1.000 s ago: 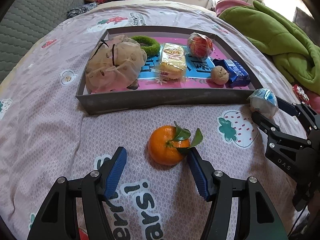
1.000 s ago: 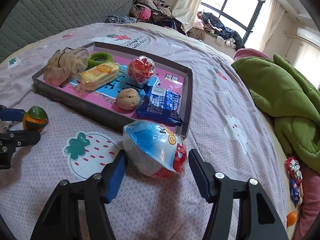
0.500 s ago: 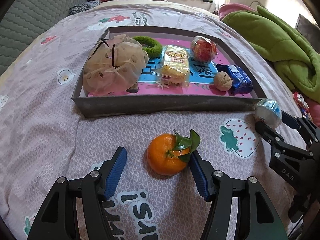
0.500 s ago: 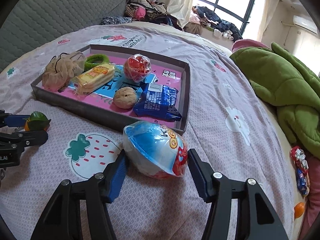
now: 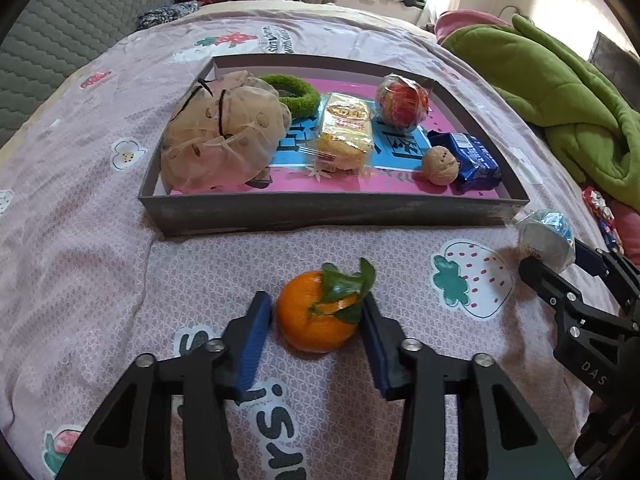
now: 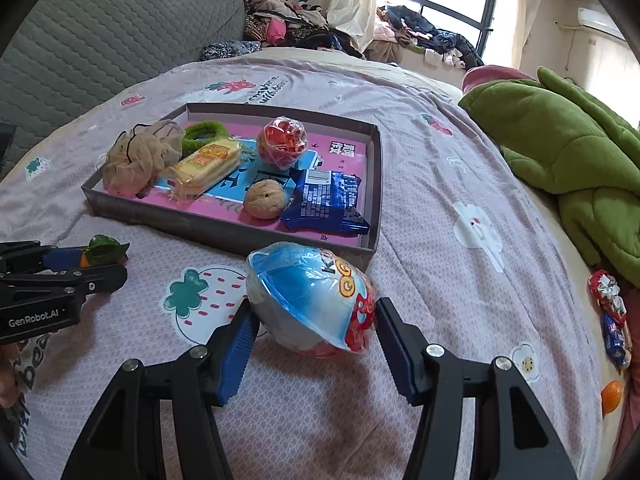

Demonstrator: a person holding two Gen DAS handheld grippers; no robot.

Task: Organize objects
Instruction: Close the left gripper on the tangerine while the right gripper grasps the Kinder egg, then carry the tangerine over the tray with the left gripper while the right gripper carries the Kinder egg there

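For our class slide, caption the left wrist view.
Left hand-held gripper closing around an orange on the bed, in front of a tray of snacks.

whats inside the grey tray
In the tray: beige mesh pouch, green ring, yellow snack pack, red wrapped ball, walnut, blue packet. Under the pouch is hidden.

Both cameras are sitting low over the bed [image 5: 100, 240], looking steeply down along their own fingers. The left view is facing the tray [image 5: 320, 212] square on; the right view is seeing it [image 6: 224, 232] from its right corner. Both are sharing the tray, and each is catching the other gripper at its edge.
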